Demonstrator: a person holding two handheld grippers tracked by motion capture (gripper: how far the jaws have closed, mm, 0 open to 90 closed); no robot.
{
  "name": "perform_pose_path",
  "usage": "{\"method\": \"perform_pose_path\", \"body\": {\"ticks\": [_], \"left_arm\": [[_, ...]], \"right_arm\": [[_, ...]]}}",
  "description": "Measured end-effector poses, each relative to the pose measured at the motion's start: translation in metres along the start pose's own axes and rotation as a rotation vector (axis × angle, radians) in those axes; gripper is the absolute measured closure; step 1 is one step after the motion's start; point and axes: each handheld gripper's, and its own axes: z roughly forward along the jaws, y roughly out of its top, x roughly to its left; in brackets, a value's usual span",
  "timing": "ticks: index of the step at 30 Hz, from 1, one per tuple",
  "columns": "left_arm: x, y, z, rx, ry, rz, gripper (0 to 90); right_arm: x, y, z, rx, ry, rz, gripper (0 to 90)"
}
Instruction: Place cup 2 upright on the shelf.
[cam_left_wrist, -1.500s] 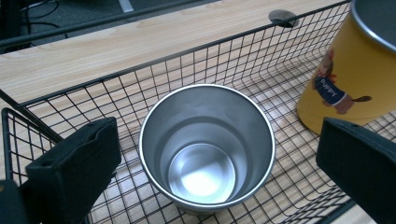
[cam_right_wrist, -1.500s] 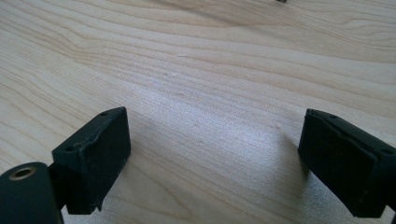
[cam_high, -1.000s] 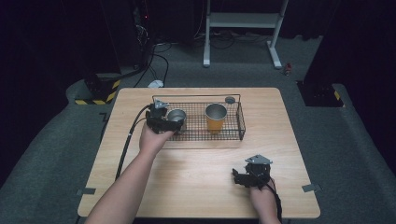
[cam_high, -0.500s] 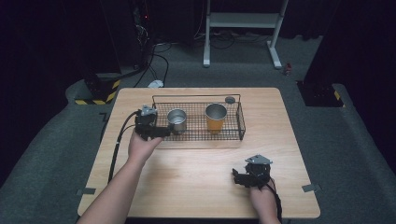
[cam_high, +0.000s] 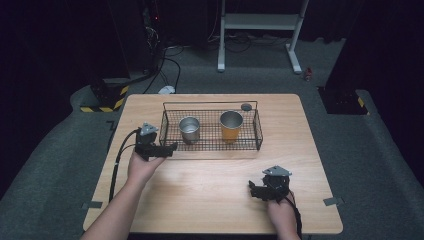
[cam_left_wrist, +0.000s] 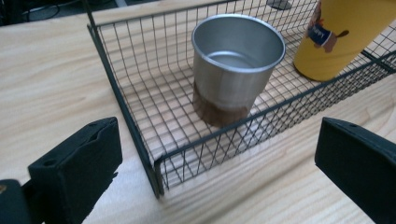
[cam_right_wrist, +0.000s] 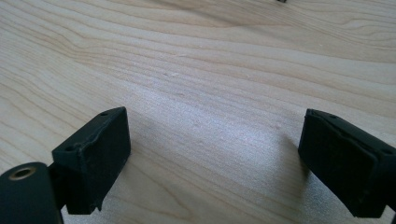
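Observation:
A black wire basket (cam_high: 260, 131) stands at the middle back of the wooden table (cam_high: 210, 195). Inside it a steel cup (cam_high: 189, 129) stands upright on the left and a yellow cup (cam_high: 231, 125) on the right. My left gripper (cam_high: 170, 148) is open just outside the basket's front left corner, nothing between its jaws. In the left gripper view the steel cup (cam_left_wrist: 236, 67) stands behind the basket's corner (cam_left_wrist: 156, 170), with the yellow cup (cam_left_wrist: 348, 32) at the upper right. My right gripper (cam_high: 253, 190) is open near the table's front right, over bare wood (cam_right_wrist: 210, 107).
A small dark round object (cam_high: 246, 106) lies on the table behind the basket's back right corner. Cables trail from both grippers toward the table's front edge. Beyond the table are a white stand (cam_high: 260, 30) and a yellow-and-black striped block (cam_high: 107, 102) on the floor.
My left gripper has pulled back out of the basket, away from the steel cup, toward the front left. The cup stays standing in the basket. The right gripper has not moved.

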Motion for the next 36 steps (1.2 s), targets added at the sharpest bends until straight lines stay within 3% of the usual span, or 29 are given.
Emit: {"method": "perform_pose_path", "body": {"ticks": [9,17,23,24,26,30,36], "left_arm": [[0.002,-0.024,-0.008,0.018,-0.017,0.007,1.4],[0.001,-0.064,-0.015,0.090,-0.044,0.022,1.3],[0.002,-0.089,-0.020,0.137,-0.032,0.053,1.3],[0.004,-0.101,-0.025,0.165,-0.030,0.063,1.3],[0.005,-0.109,-0.029,0.185,-0.028,0.072,0.7],[0.004,-0.122,-0.040,0.177,-0.012,0.119,0.2],[0.005,-0.127,-0.044,0.155,0.045,0.071,0.1]], "right_arm": [[0.000,0.000,0.000,0.000,0.001,0.000,9.1],[0.000,0.000,0.000,0.000,0.000,-0.001,9.1],[0.000,0.000,0.000,0.000,0.000,0.000,9.2],[0.000,0.000,0.000,0.000,0.000,0.000,9.1],[0.000,0.000,0.000,0.000,0.000,0.000,9.2],[0.000,0.000,0.000,0.000,0.000,0.000,9.2],[0.000,0.000,0.000,0.000,0.000,0.002,9.3]]}}
